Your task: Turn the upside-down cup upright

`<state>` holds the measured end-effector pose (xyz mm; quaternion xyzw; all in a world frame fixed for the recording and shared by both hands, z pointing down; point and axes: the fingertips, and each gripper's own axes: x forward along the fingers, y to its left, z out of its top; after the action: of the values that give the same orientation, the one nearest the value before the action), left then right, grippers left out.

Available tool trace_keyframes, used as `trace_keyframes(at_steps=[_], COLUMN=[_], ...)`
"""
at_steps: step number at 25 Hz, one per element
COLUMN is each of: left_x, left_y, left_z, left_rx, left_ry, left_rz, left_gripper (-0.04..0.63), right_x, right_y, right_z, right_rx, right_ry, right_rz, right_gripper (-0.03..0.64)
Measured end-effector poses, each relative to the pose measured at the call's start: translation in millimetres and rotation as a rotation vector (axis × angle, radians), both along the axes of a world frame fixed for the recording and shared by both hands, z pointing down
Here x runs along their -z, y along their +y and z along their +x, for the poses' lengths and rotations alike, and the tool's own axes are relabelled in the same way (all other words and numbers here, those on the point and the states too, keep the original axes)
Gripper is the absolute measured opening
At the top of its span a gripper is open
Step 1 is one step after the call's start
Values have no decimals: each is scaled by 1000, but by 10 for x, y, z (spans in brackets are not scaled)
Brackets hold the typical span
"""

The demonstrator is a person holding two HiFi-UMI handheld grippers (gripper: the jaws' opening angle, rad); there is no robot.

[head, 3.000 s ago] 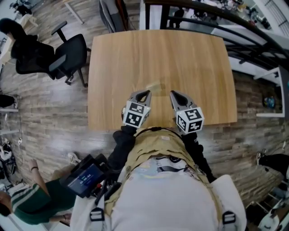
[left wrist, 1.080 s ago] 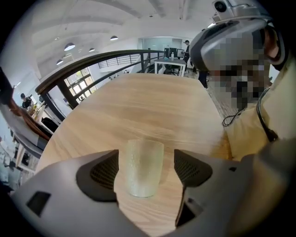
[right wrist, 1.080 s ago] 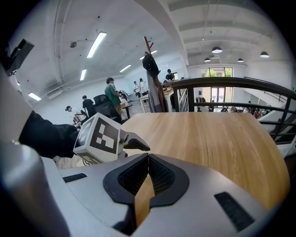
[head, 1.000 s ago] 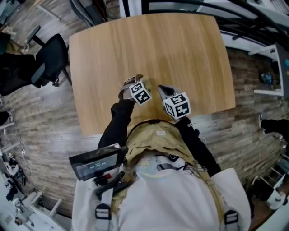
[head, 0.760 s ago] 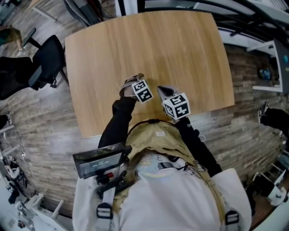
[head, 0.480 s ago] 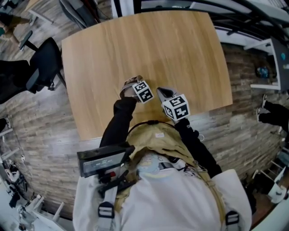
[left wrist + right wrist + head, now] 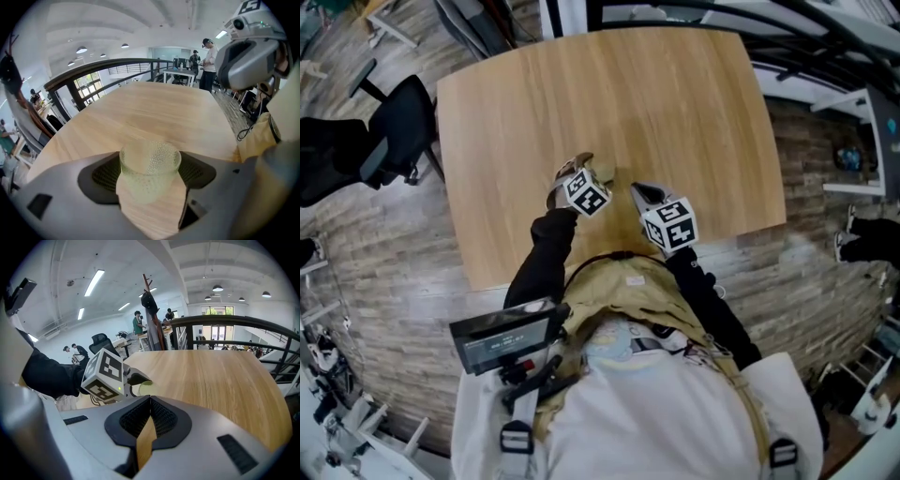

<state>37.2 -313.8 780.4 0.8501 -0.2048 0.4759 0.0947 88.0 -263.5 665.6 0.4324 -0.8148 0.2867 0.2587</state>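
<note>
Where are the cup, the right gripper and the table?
cup (image 7: 150, 165), left gripper view, its dimpled side wall.
right gripper (image 7: 150, 403), right gripper view, where its shut jaw tips meet.
table (image 7: 675, 94), head view, bare wood of the top.

left gripper (image 7: 570, 178) advanced, jaws closed on cup (image 7: 150, 165)

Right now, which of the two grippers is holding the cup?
The left gripper: its jaws are closed on the clear dimpled cup. The right gripper is shut with nothing between its jaws.
</note>
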Motion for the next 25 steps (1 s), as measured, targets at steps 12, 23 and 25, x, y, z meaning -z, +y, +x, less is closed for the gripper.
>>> trace_keyframes(at_steps=[12,23,25], left_x=[-66,-35,13], left_y=[133,242,307], left_z=[-586,-734,-804], left_rx=[146,250,300], left_ry=[29,48,68], left_rz=[-19,-34,-35], left_gripper=[380,381,380], right_x=[26,147,169], right_y=[32,56,73], right_z=[-147,-140,-149], right_rx=[23,31,40], right_ry=[-8,-3,0], right_rz=[17,61,75], right_gripper=[21,21,21])
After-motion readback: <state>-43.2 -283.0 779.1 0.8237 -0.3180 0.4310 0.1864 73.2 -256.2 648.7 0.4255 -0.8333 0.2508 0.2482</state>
